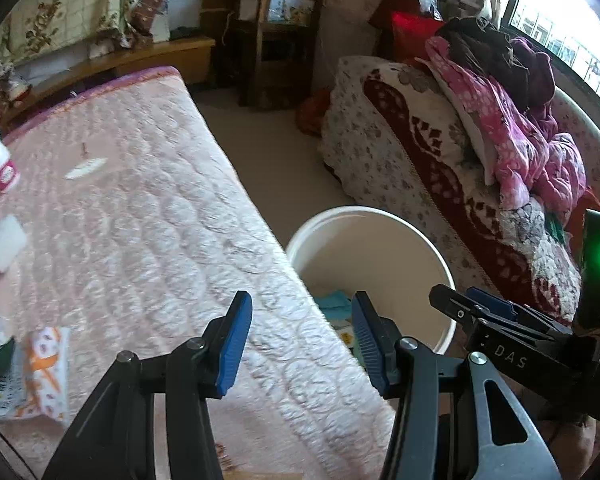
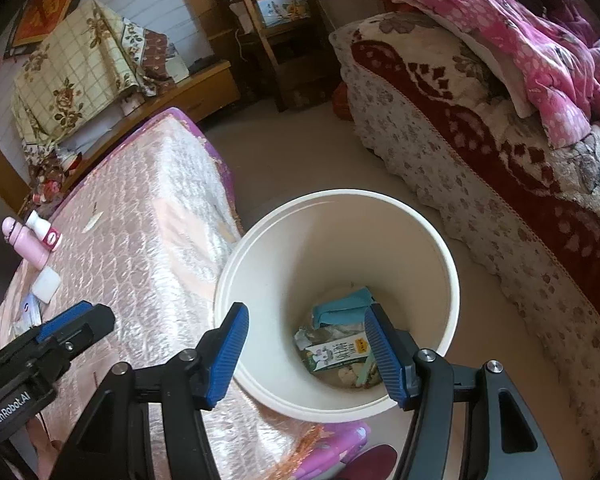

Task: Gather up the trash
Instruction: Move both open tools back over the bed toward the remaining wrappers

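Both grippers empty, jaws apart. Right gripper (image 2: 306, 346) hangs over white bucket (image 2: 420, 236) beside mattress (image 2: 148, 216). Carton (image 2: 336, 354) lies flat on bucket floor, long axis left-right, under teal wrapper (image 2: 342, 308). Left gripper (image 1: 302, 340) over mattress edge; patterned packet (image 1: 46, 368) lengthwise away from camera.
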